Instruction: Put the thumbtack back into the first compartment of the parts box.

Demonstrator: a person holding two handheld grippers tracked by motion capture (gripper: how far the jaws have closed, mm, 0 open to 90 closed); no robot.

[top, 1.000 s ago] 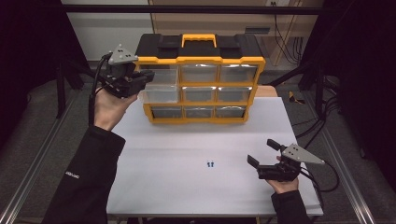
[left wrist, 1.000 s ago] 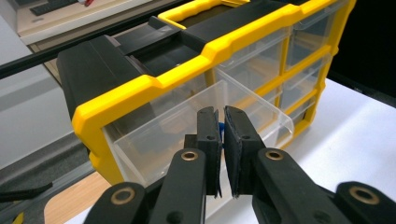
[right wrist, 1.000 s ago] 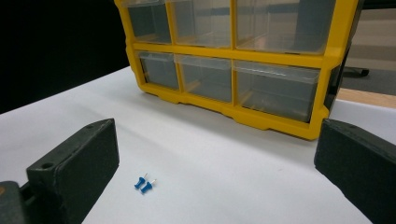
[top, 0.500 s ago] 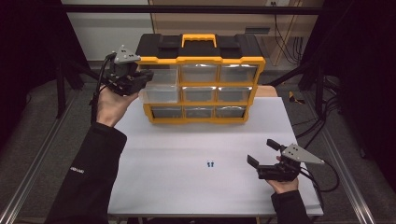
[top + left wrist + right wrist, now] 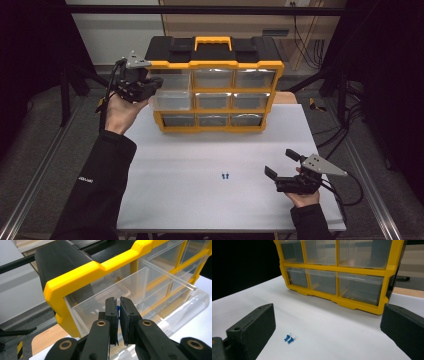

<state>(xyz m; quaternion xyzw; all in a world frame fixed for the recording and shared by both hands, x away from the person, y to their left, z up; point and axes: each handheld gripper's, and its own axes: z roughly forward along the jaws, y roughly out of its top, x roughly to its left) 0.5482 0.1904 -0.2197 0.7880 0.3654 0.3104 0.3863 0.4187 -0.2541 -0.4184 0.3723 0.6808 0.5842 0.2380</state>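
Item: blue push pins being sorted into a yellow-and-black drawer organiser [image 5: 215,82] on a white table [image 5: 190,195]. Left gripper [image 5: 118,305]: jaws pressed almost together on a small blue pin [image 5: 117,309], of which a sliver shows between the pads; held just above and over the front wall of the pulled-out clear drawer [image 5: 110,296] in the organiser's top row, outer column. Right gripper [image 5: 327,325]: jaws wide apart, holding nothing, low over the table, with two more blue pins [image 5: 289,338] lying side by side just ahead of it and nearer its left jaw; the organiser stands well beyond them. Step in hand, as judged: delivery of one pin to the open drawer. Next move calls for carrying the left gripper's tips a little farther past the drawer's front wall, then parting the jaws so the pin falls inside rather than onto the rim; the right gripper is placed to pick up the next pin.
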